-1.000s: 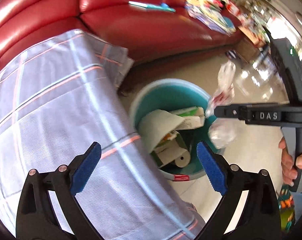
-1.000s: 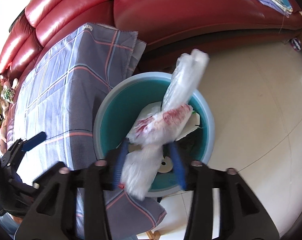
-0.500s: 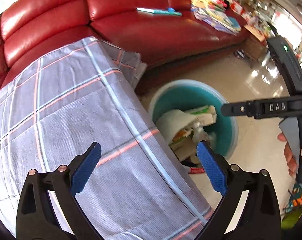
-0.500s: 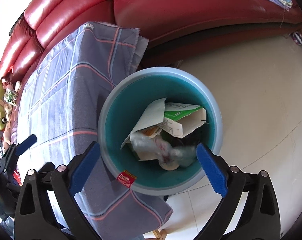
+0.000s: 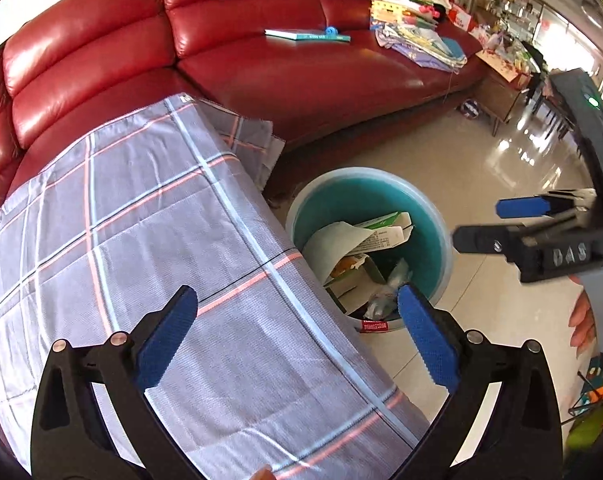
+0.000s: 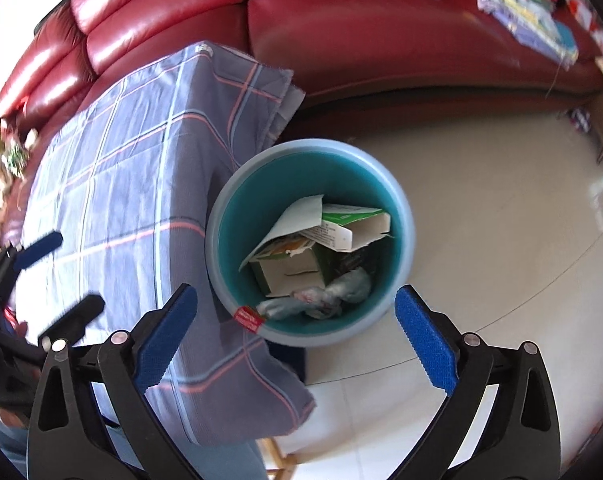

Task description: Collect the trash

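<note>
A red leather sofa curves behind a table draped in a plaid cloth, and beside the table stands the teal waste bin, set on the pale tiled floor. The bin already holds a torn green-and-white carton, a sheet of paper and, nearest the camera, a crumpled plastic bag lying inside against the wall. The tabletop shows no litter in either view, so the collecting appears well advanced; papers heaped on the sofa may or may not count as trash. The right gripper hangs above the bin, its jaws having just been opening, now spread to their widest with nothing between them. The left gripper hovers over the cloth's edge, likewise wide apart, empty and touching nothing.
</note>
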{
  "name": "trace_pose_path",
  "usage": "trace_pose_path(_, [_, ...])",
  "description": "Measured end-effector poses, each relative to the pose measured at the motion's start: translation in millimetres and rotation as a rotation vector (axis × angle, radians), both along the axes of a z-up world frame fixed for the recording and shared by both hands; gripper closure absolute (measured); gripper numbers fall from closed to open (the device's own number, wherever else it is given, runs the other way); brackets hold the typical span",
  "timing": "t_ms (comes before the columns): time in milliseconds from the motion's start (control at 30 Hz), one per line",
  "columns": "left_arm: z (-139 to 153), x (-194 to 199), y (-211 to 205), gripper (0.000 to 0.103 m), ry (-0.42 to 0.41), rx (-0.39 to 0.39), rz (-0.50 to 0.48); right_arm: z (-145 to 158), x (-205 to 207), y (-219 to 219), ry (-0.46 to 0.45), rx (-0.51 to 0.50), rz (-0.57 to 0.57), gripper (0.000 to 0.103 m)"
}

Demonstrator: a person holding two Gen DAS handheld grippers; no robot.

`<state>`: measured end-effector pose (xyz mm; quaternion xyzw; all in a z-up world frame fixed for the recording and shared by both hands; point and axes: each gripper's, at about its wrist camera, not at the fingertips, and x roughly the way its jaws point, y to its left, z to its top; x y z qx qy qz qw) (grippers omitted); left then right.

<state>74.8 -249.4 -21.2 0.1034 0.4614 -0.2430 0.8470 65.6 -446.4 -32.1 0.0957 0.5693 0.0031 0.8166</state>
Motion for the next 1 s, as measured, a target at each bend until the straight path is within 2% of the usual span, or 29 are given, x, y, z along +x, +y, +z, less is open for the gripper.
trace_pose_path(200, [12.7, -4.8, 18.1, 0.007, 0.004, -0.044, 0.04, 26.5, -24.9, 19.7, -0.055, -0.124, 0.027, 0.004])
trace_pose_path(533, [25.3, -18.7, 37.4, 0.007, -0.031, -0.052, 0.084, 40.9, -51.9, 38.5, -0.08, -0.163, 0.031, 0.004])
trace_pose_path(833, [30.9, -32.6, 47.1, 0.007, -0.048, -0.048, 0.112, 42.3, -70.8, 55.7, -0.102, -0.2, 0.049, 0.004])
trace_pose_path(1000, [32.5, -38.2, 48.9, 0.007, -0.058, -0.042, 0.117, 44.7, -78.1, 58.2, -0.115, -0.189, 0.04, 0.004])
